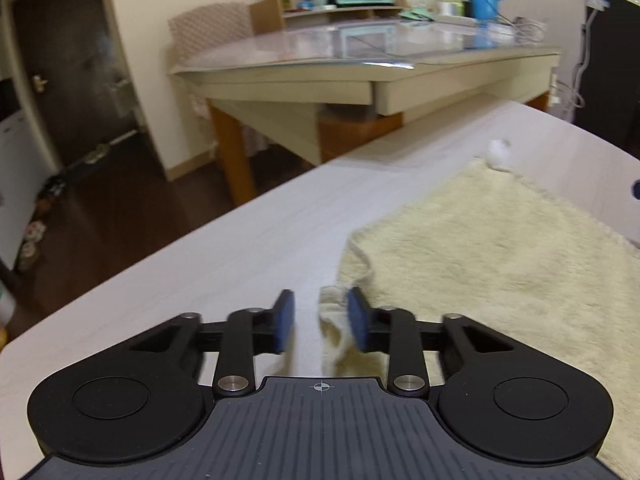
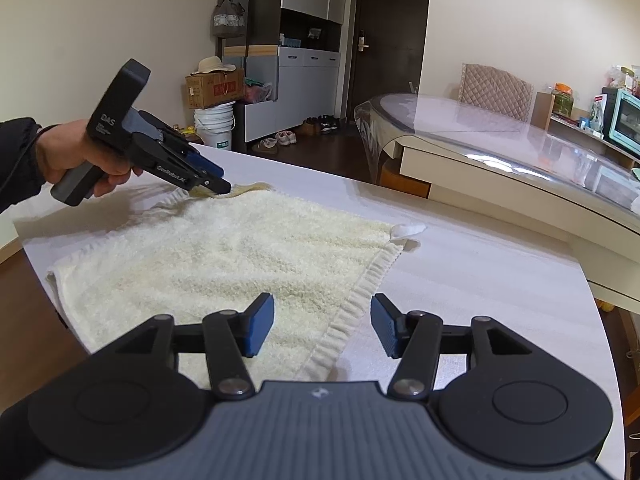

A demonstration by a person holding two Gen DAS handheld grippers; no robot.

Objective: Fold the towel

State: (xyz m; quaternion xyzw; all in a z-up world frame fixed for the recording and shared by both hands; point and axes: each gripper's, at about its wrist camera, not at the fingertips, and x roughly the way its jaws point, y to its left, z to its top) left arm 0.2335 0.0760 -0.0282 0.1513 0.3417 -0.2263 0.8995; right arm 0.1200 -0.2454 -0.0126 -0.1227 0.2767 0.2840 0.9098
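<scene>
The left tongs (image 1: 321, 321) sit low in the left wrist view with a narrow gap between the blue pads (image 1: 285, 320). A corner of the towel (image 1: 500, 264) stands bunched in that gap, against the right pad, while the left pad looks clear of it; I cannot tell whether the cloth is truly pinched. In the right wrist view the same tongs (image 2: 218, 187), at left of centre, have their tips down on that far corner, which is rumpled and a little raised.

The right tongs (image 2: 322, 326) at the bottom of that view are spread, with the ribbed hem running up between the pads and neither pad pressing on it.

The towel lies flat on the white table (image 2: 500, 300), filling the left and middle of that view, a white tag (image 2: 408, 230) at its corner right of centre.

Risks, as I judge them:
- The left grip may catch only a few loops, so the corner slips out when lifted.
- The right tongs hold nothing, so a lift by the left alone would drag the towel askew and fold it crooked.
- The right tongs might close on the hem off-corner, leaving the edges mismatched.
</scene>
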